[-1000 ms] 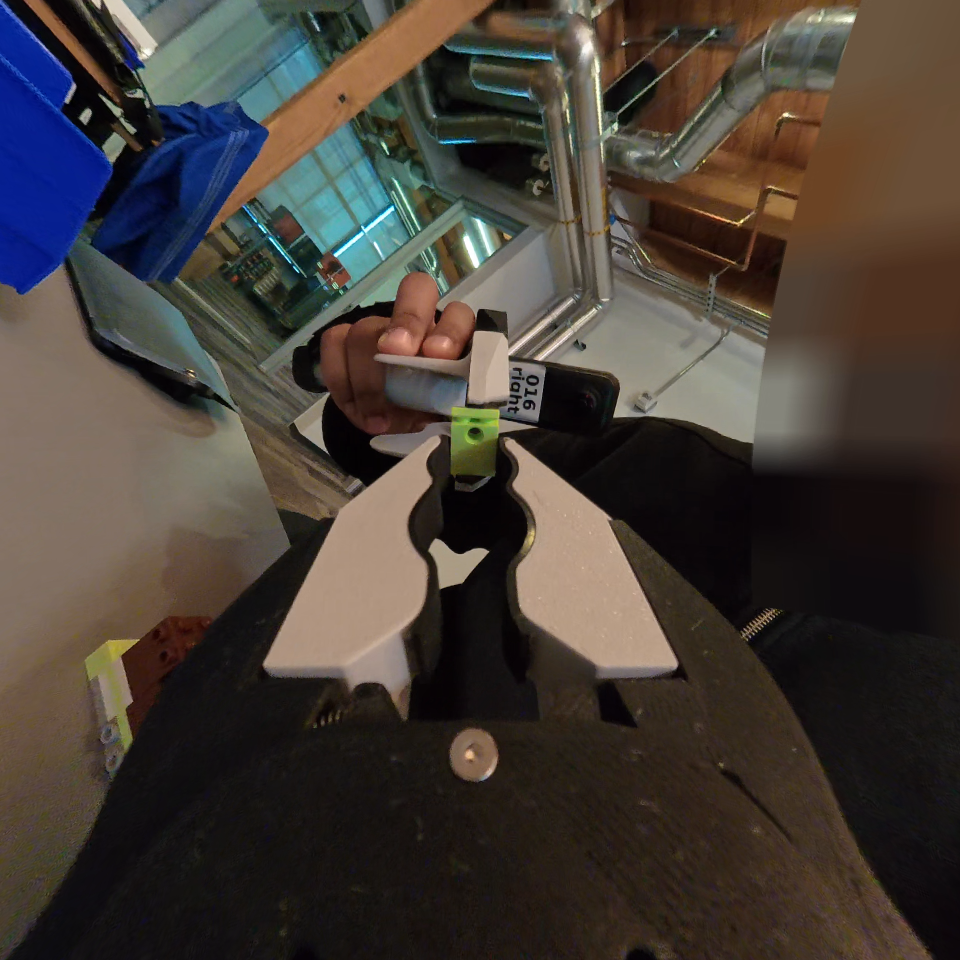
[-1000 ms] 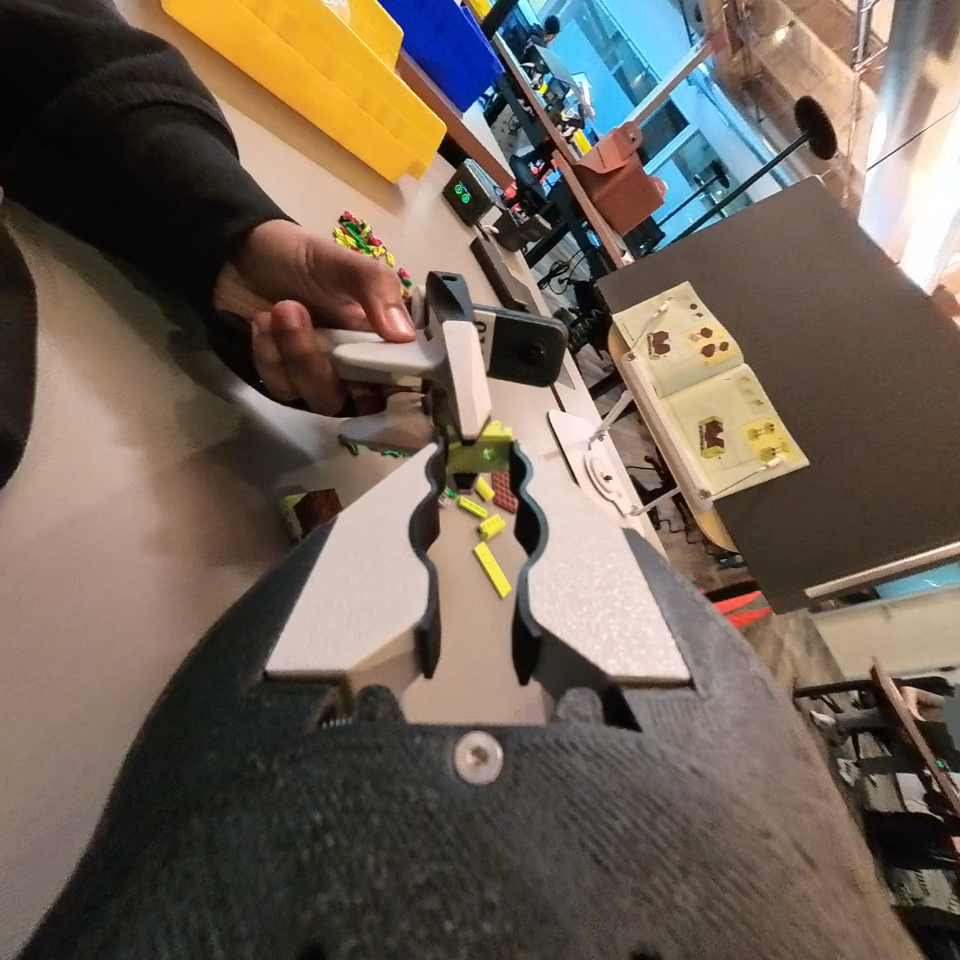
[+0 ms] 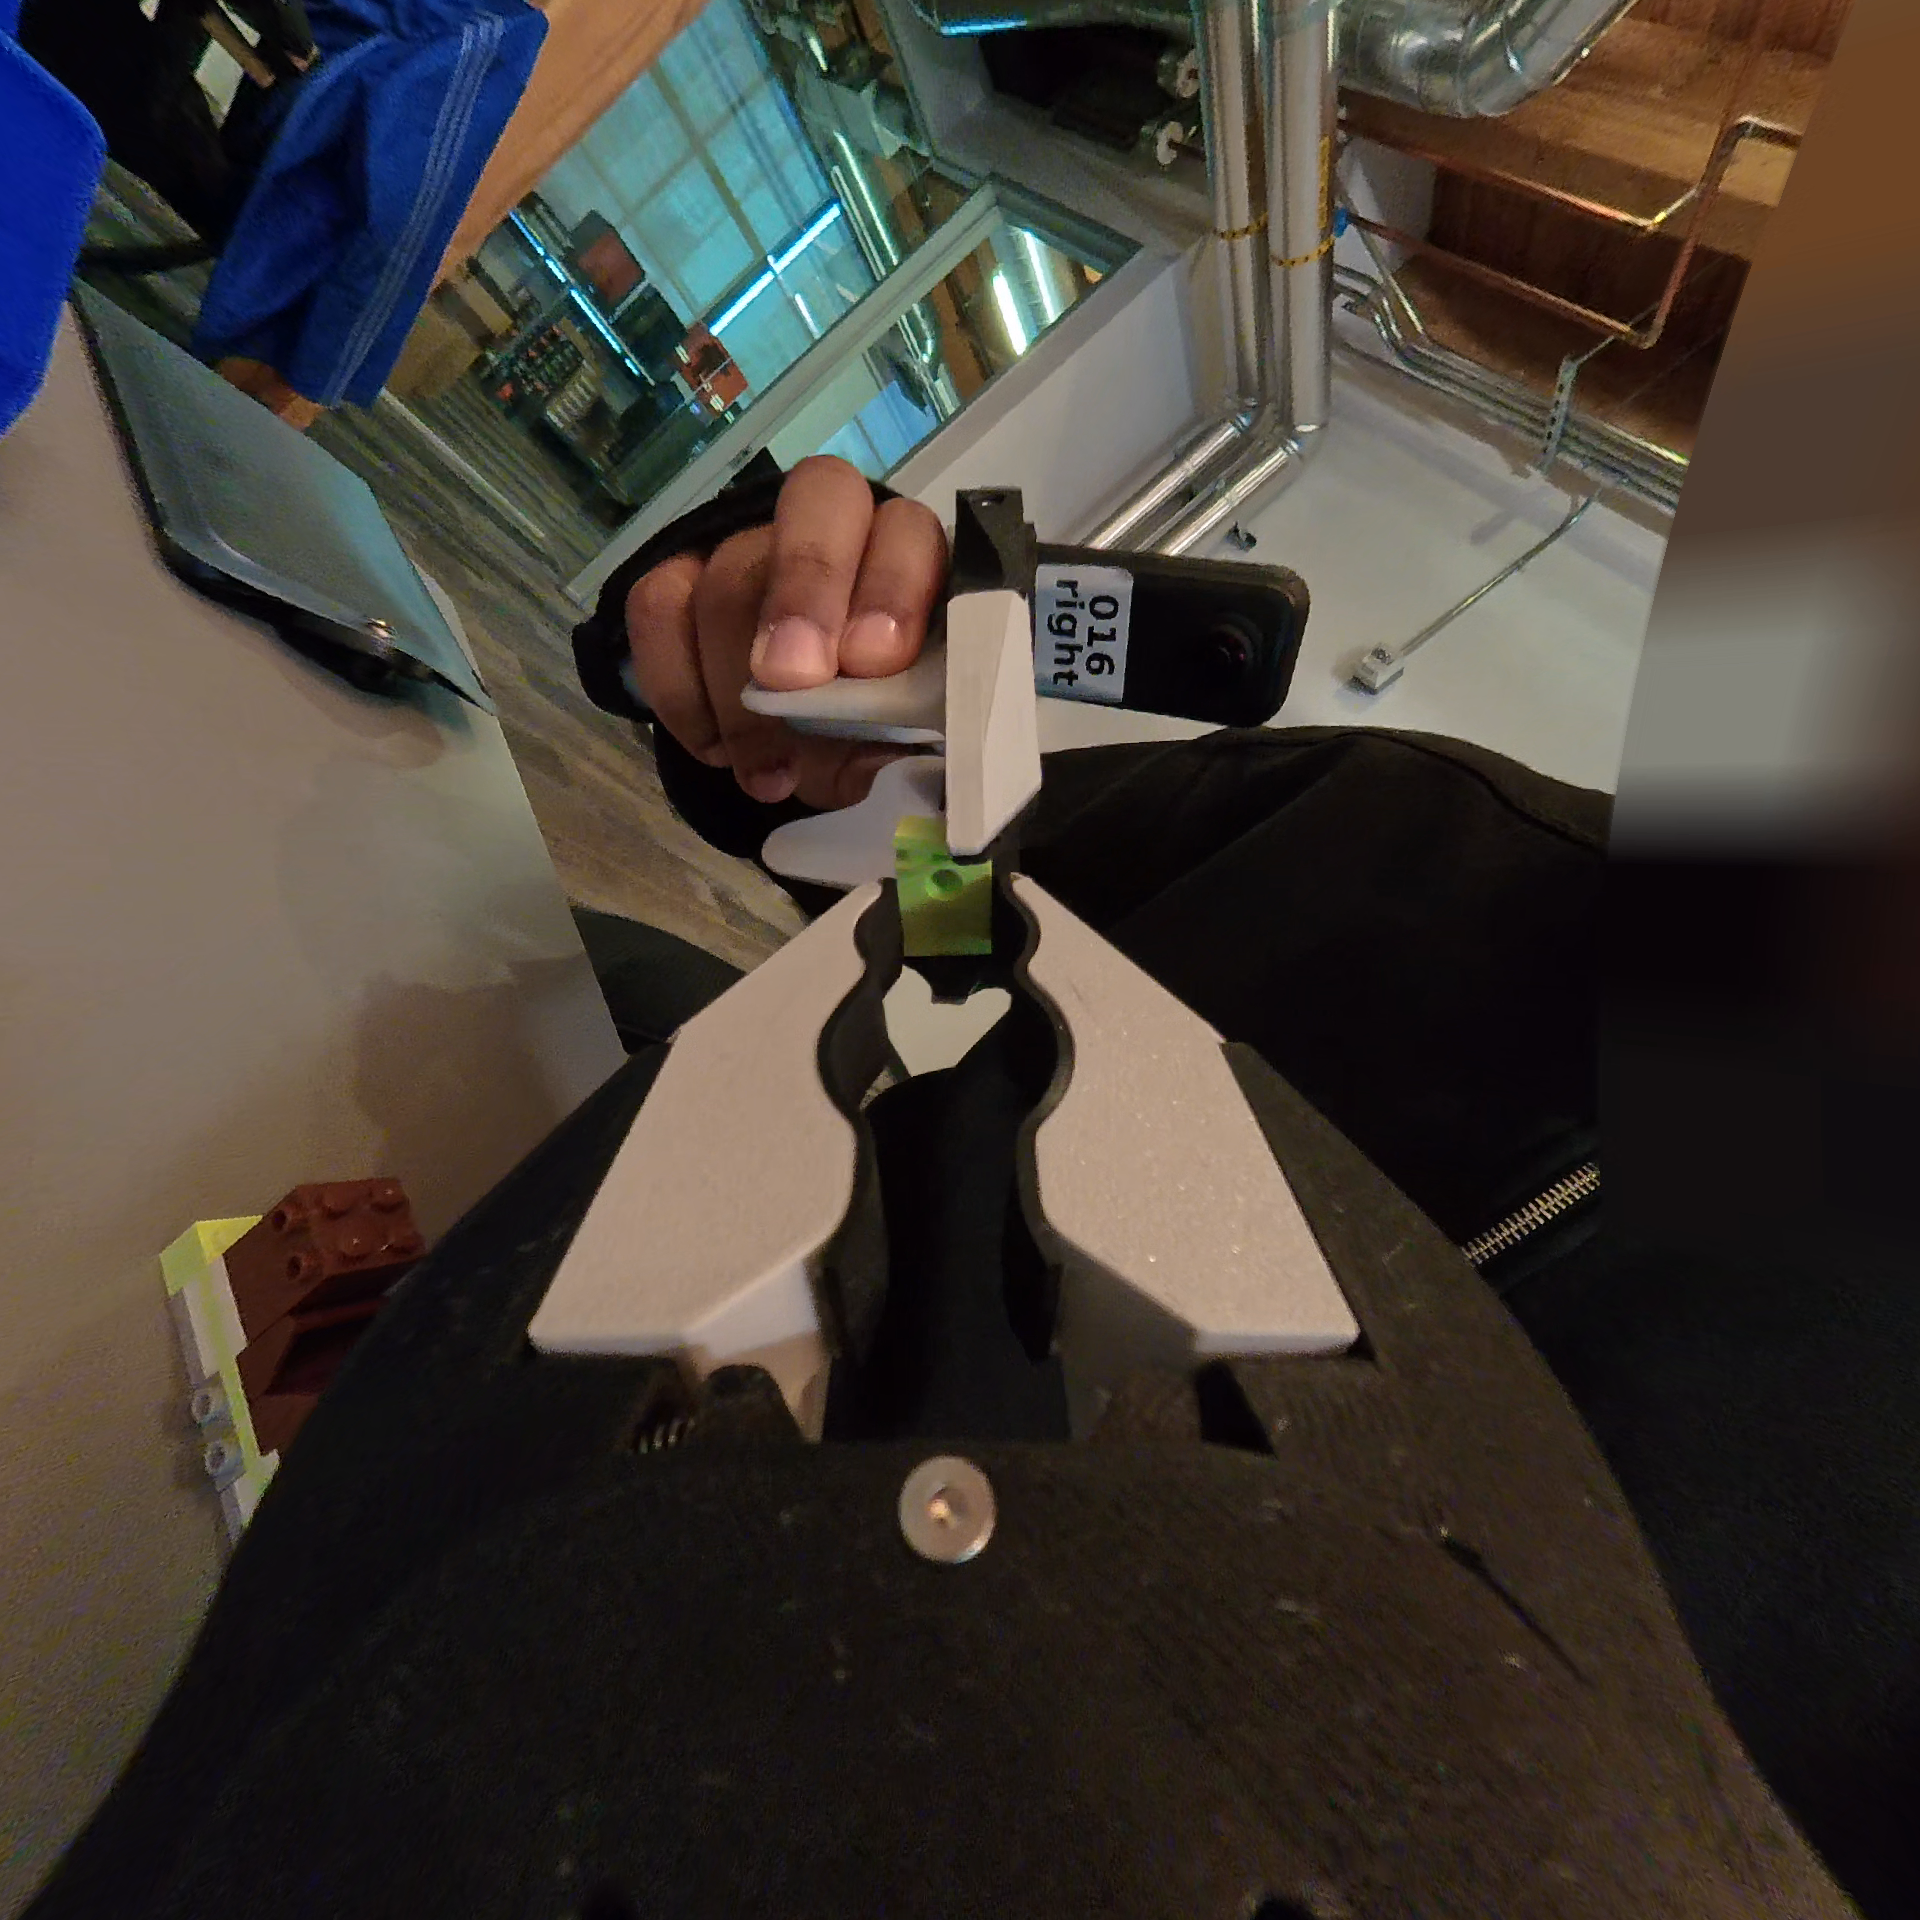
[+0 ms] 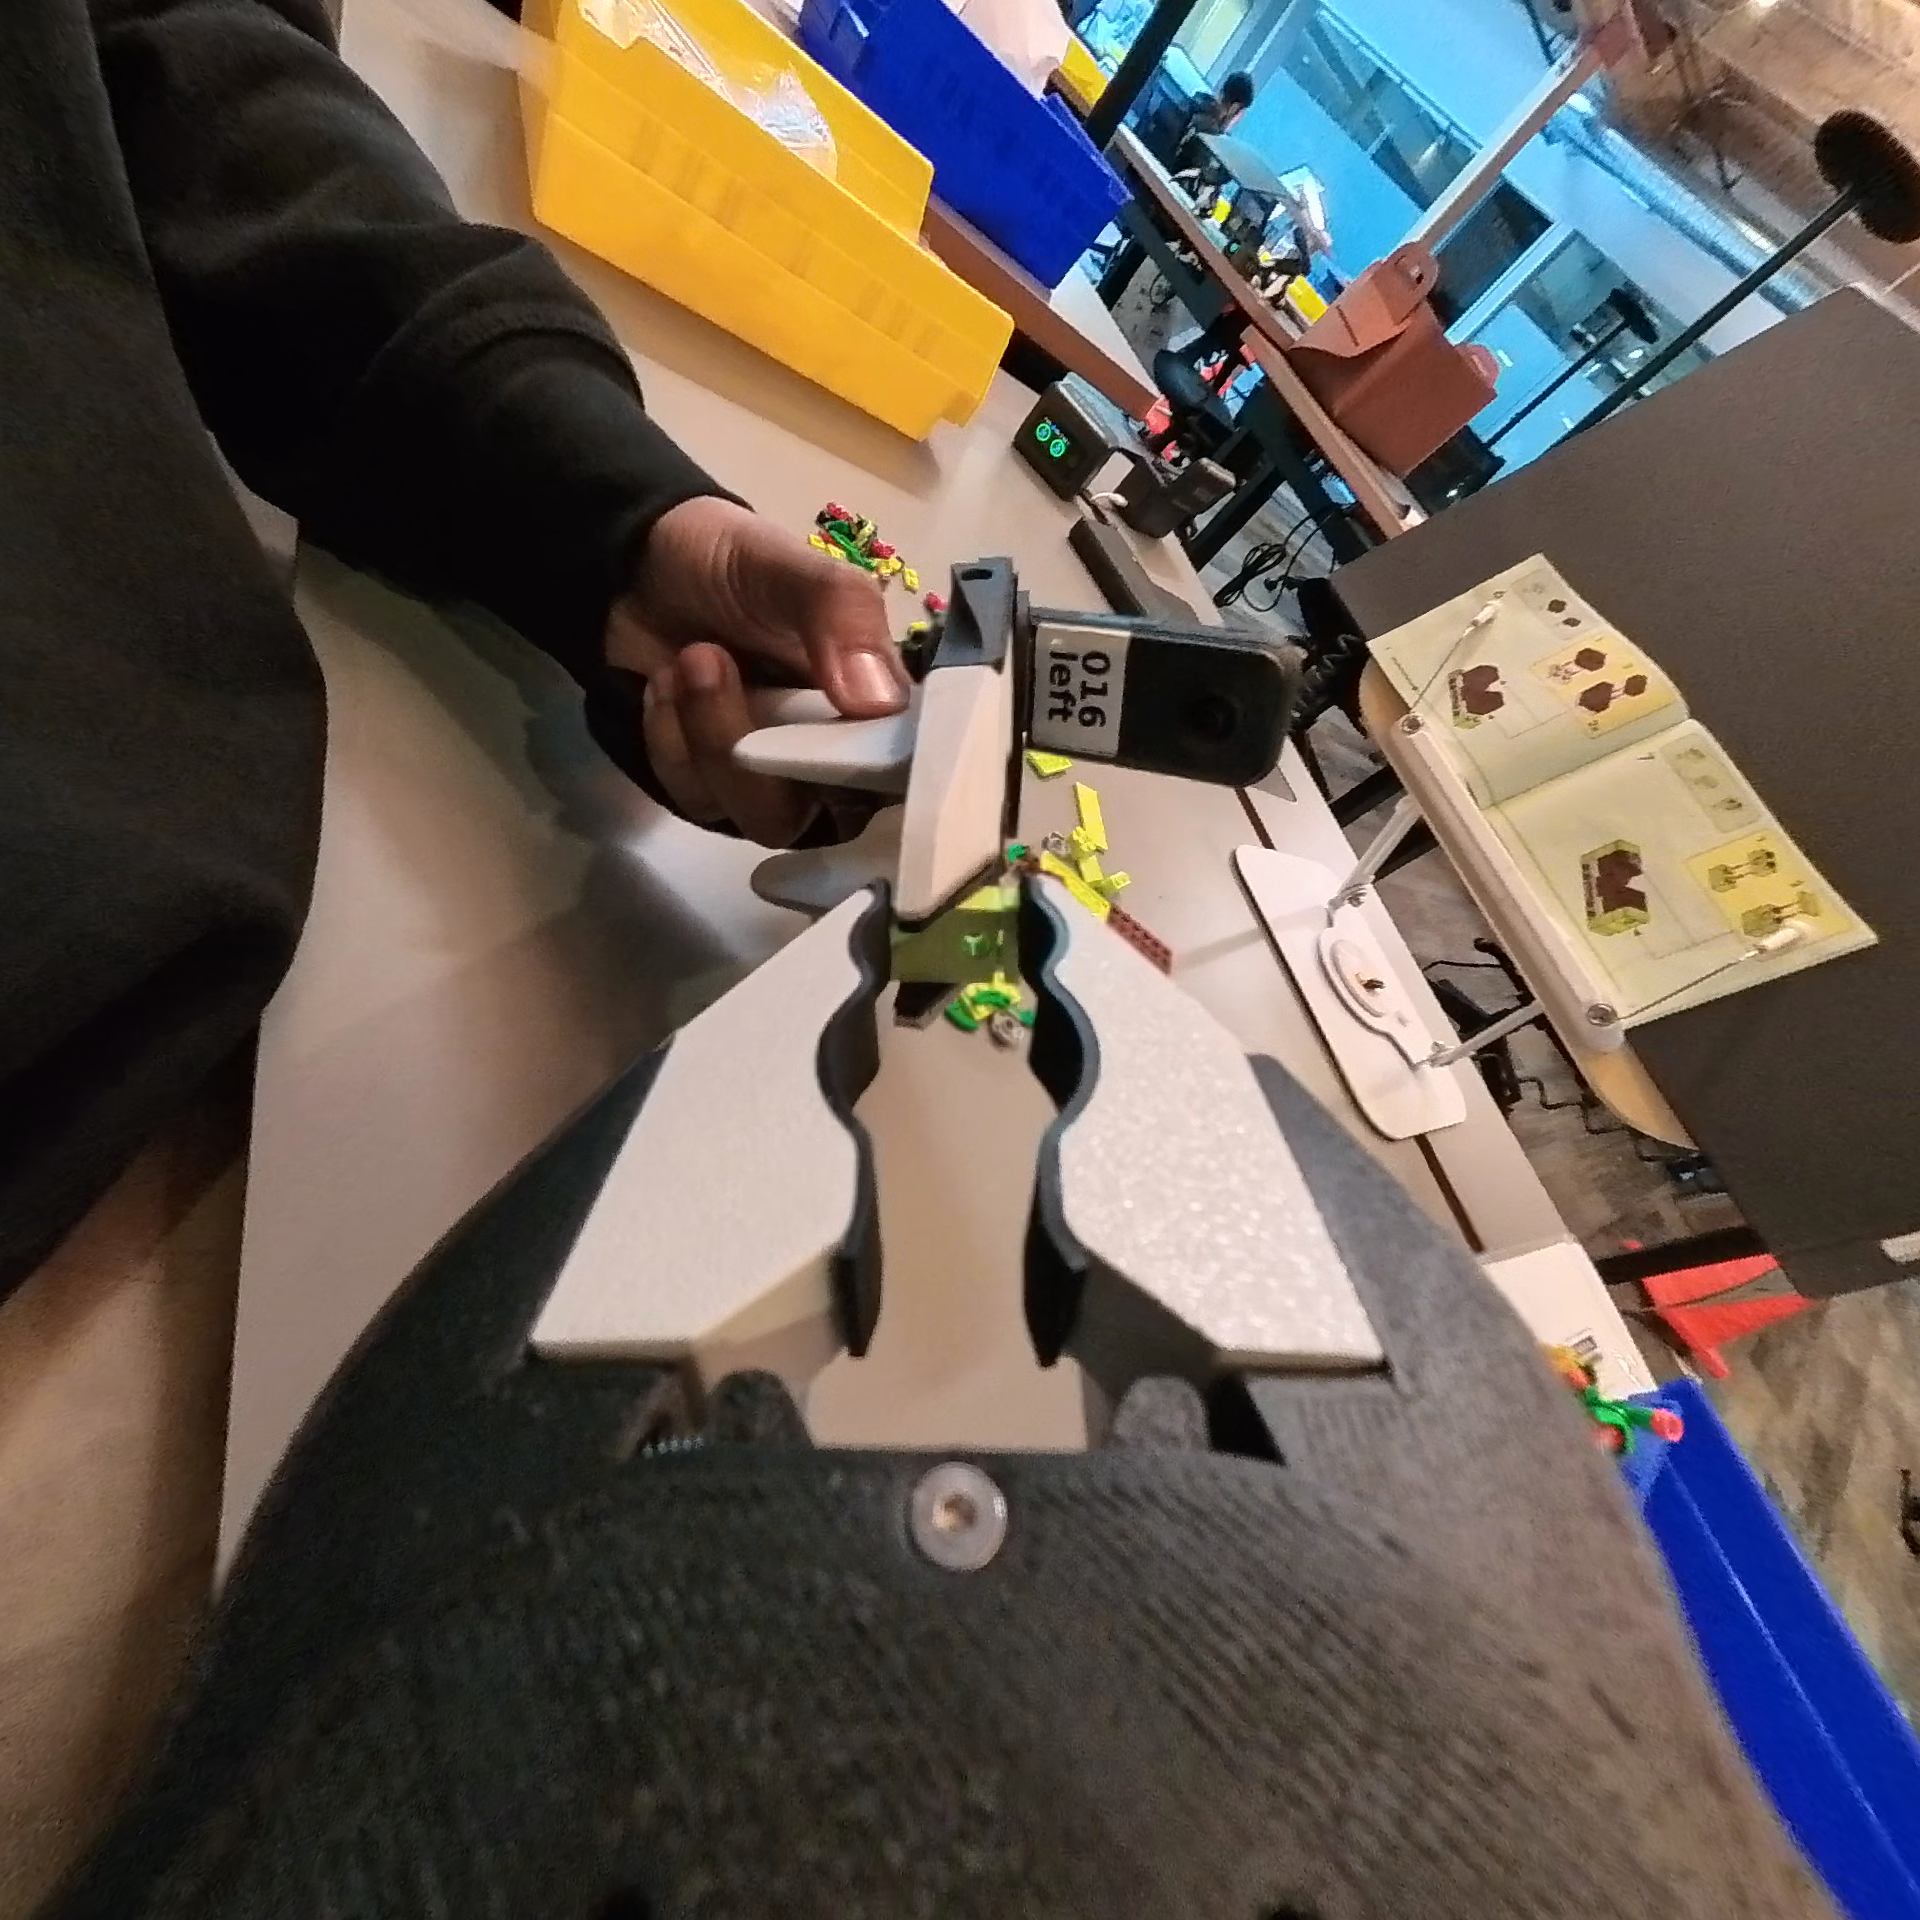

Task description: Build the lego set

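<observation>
Your left gripper [image 3: 940, 914] and right gripper [image 4: 956, 935] meet at frame centre, both jaws pinching one lime-green brick [image 3: 943, 914] with a round hole in its face. A brown-and-lime assembly [image 3: 301, 1299] sits lower left on the pale table [image 4: 436, 831]; yellow bin [image 4: 758, 239] upper left
</observation>
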